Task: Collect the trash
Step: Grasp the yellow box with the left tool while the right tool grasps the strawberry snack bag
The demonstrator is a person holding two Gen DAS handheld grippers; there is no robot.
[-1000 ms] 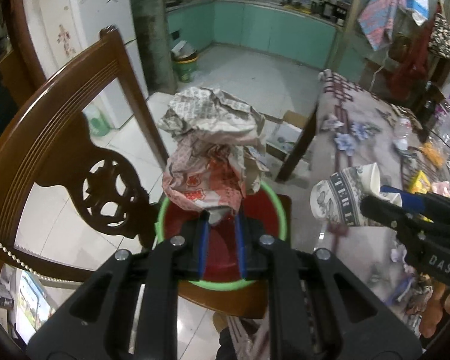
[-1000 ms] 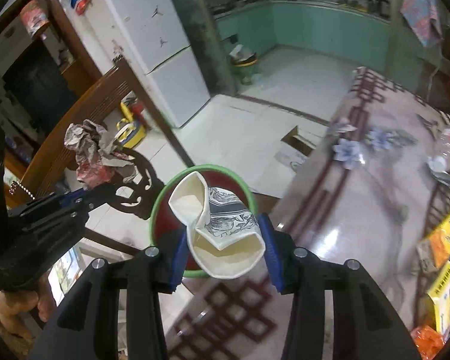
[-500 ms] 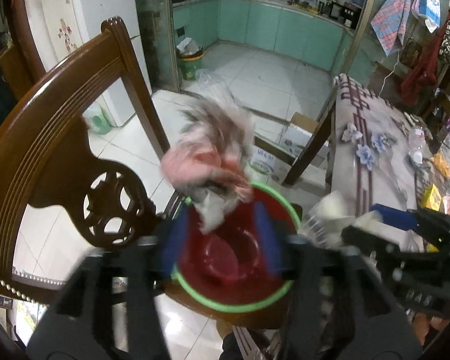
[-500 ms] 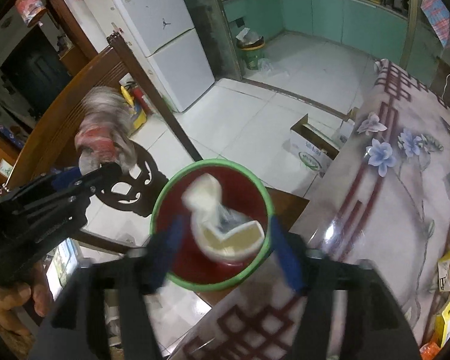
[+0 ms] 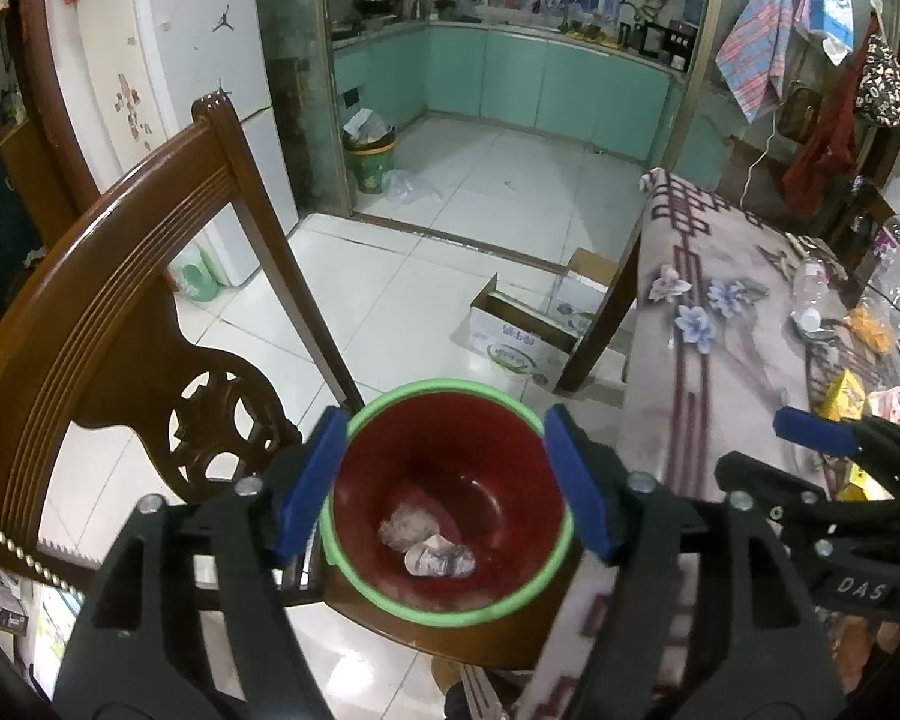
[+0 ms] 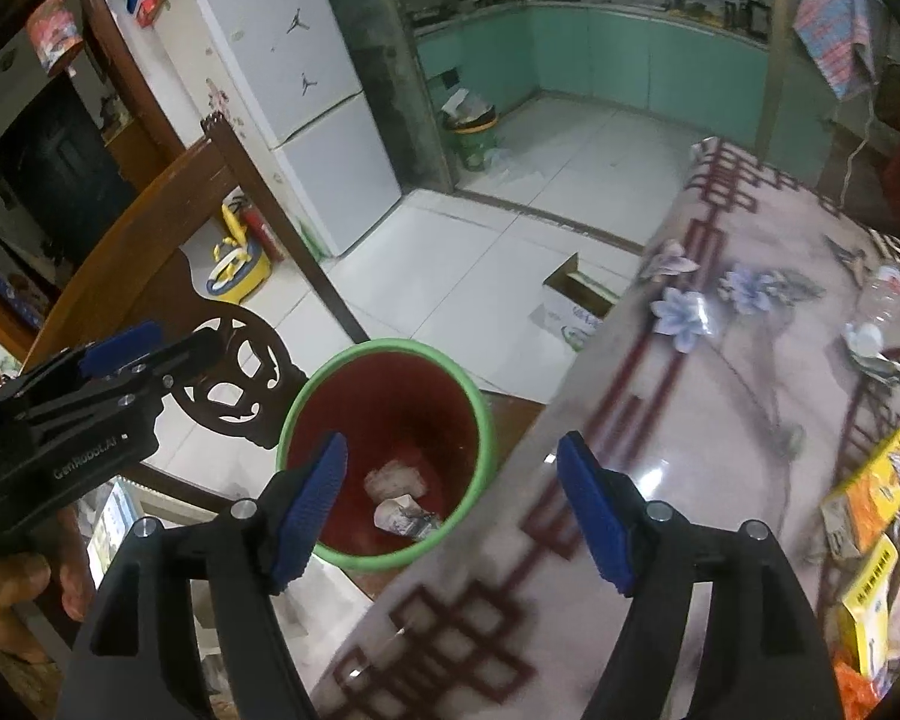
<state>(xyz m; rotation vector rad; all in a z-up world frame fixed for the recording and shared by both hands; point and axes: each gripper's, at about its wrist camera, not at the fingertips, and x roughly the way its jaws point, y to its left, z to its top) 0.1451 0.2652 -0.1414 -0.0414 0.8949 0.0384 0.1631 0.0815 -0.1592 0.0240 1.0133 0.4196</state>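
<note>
A red bin with a green rim (image 5: 354,414) (image 6: 486,420) stands on a wooden chair seat beside the table. At its bottom lie the crumpled paper wad (image 5: 408,525) (image 6: 393,480) and the printed paper cup (image 5: 441,561) (image 6: 402,517). My left gripper (image 5: 444,480) hovers over the bin's mouth, its jaws still opening with nothing between them. My right gripper (image 6: 453,507) hangs over the bin's right edge and the table's corner, jaws also opening and empty. Each gripper shows at the edge of the other's view.
The carved chair back (image 5: 108,312) rises left of the bin. A table with a patterned cloth (image 6: 720,408) holds yellow boxes (image 6: 873,495) and a plastic bottle (image 6: 882,291). A cardboard box (image 5: 534,330) sits on the tiled floor; a green bin (image 5: 369,159) stands farther off.
Both grippers opened. The paper wad dropped from the left one and the cup from the right one; both now lie at the bottom of the red bin.
</note>
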